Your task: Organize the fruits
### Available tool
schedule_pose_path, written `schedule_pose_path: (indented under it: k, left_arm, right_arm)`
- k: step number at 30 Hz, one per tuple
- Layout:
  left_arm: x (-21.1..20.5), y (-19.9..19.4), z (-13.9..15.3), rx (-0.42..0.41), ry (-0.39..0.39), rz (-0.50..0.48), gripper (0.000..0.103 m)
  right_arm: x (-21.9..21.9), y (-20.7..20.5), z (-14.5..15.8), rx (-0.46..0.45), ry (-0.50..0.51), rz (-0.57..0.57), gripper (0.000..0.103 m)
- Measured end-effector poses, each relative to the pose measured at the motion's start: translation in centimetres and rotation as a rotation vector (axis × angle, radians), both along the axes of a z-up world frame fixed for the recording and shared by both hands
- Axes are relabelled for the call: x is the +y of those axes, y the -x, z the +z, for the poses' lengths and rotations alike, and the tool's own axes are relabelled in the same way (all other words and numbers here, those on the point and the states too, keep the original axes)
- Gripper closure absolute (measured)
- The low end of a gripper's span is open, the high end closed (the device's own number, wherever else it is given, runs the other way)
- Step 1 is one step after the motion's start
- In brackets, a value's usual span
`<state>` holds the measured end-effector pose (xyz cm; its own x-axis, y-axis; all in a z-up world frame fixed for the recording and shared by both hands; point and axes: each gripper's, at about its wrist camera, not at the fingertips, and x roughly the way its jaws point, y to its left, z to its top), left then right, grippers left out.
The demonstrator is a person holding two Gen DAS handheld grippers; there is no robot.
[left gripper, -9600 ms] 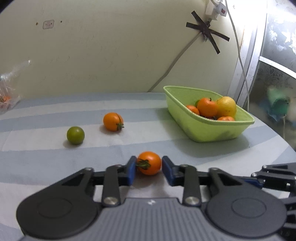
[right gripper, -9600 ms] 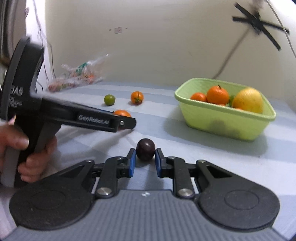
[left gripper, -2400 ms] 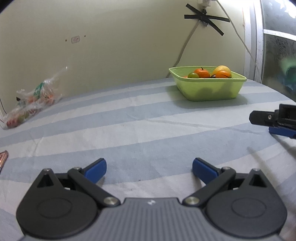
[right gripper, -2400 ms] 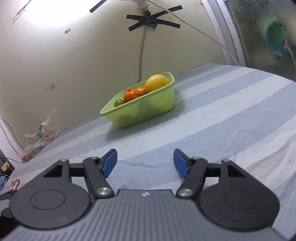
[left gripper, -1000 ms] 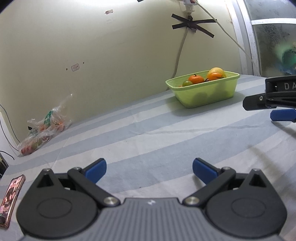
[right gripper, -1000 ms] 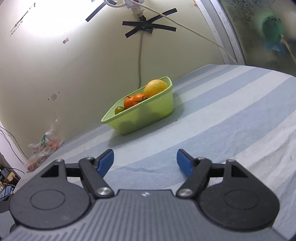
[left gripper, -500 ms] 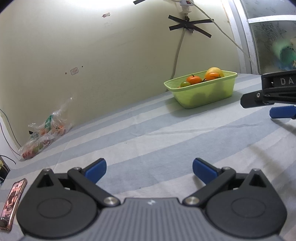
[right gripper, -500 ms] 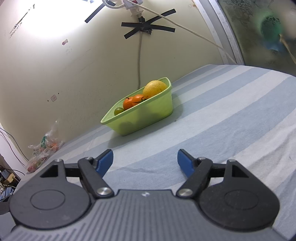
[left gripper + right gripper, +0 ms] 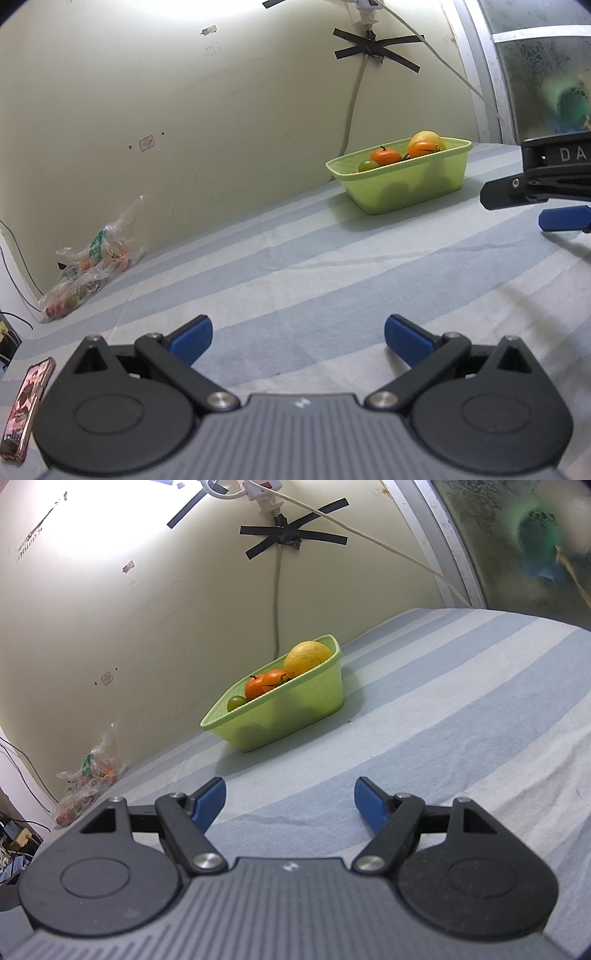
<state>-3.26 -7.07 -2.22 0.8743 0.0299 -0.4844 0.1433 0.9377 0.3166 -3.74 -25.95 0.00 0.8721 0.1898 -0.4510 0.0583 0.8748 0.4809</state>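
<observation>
A light green basket (image 9: pixel 406 186) (image 9: pixel 291 716) stands near the back wall on the striped cloth. It holds orange fruits (image 9: pixel 386 155) (image 9: pixel 264 685), a large yellow one (image 9: pixel 307 657) and a small green one (image 9: pixel 235 702). My left gripper (image 9: pixel 297 338) is open over bare cloth, well short of the basket, with nothing between its blue pads. My right gripper (image 9: pixel 290 803) is open too, with nothing between its pads, and the basket lies ahead of it. Its tip shows at the right edge of the left wrist view as the right gripper (image 9: pixel 546 199).
A clear plastic bag (image 9: pixel 88 266) (image 9: pixel 88 779) with small items lies by the wall at the left. A phone (image 9: pixel 26 402) rests at the cloth's left edge. A taped cable (image 9: pixel 354 92) runs down the wall behind the basket. A window frame (image 9: pixel 495 74) stands at the right.
Over the last second both views have barely shifted. Compared with the oldest frames, the loose fruits are off the cloth and lie in the basket, and both grippers hold nothing.
</observation>
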Motion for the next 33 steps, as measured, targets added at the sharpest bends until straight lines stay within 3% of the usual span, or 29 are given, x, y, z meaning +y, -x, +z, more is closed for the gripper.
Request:
schedule_pose_path:
  k: [33]
  left_arm:
    - [0.08,0.07,0.27,0.009,0.004,-0.008,0.0]
  right_arm:
    - [-0.58,0.44,-0.1,-0.021,-0.043,-0.048,0.024]
